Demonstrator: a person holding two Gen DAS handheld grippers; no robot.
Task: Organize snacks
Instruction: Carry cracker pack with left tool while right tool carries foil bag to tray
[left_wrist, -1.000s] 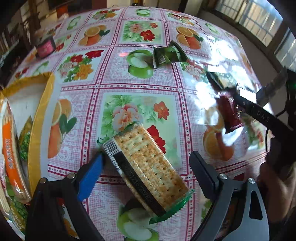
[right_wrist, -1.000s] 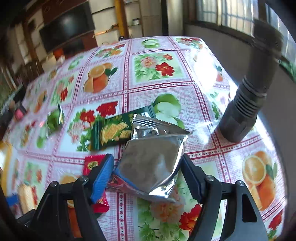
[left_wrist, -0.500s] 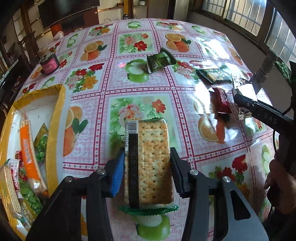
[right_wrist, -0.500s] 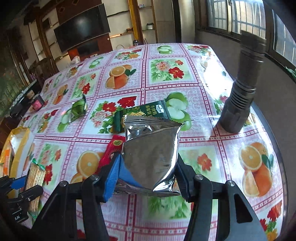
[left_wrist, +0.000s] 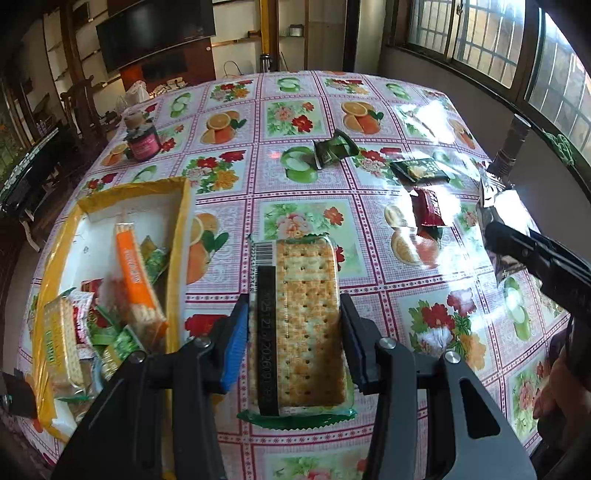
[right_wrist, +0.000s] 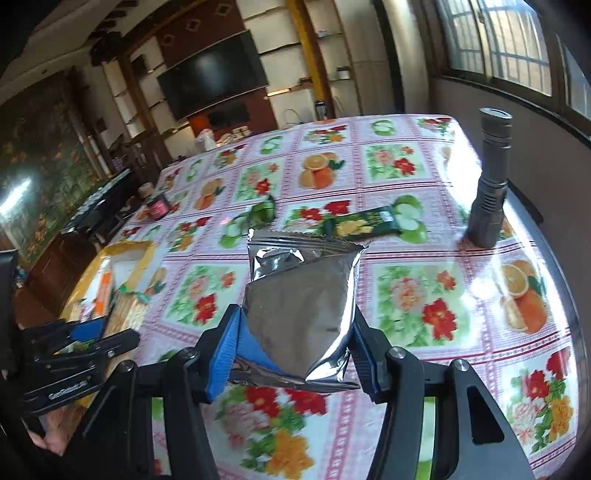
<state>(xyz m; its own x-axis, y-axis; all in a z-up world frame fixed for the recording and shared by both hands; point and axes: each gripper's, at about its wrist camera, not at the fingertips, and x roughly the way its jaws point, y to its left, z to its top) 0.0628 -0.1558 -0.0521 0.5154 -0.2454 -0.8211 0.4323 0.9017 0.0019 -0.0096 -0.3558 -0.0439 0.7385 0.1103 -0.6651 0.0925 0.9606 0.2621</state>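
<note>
A box (left_wrist: 177, 229) of snacks is set left of the left tongs (left_wrist: 291, 339); loose packets (left_wrist: 419, 170) are scattered ahead on the desk (left_wrist: 295, 96).

Left gripper (left_wrist: 291, 328) clamped on cracker pack (left_wrist: 299, 317); right gripper (right_wrist: 295, 343) clamped on foil bag (right_wrist: 303, 302).

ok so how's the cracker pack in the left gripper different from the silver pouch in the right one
The cracker pack is clear, so its biscuits show; the silver pouch is opaque foil. The cracker pack is flat and rectangular, the silver pouch crumpled and puffy. Both are clamped off the table, one in the left gripper, one in the right gripper.
</note>
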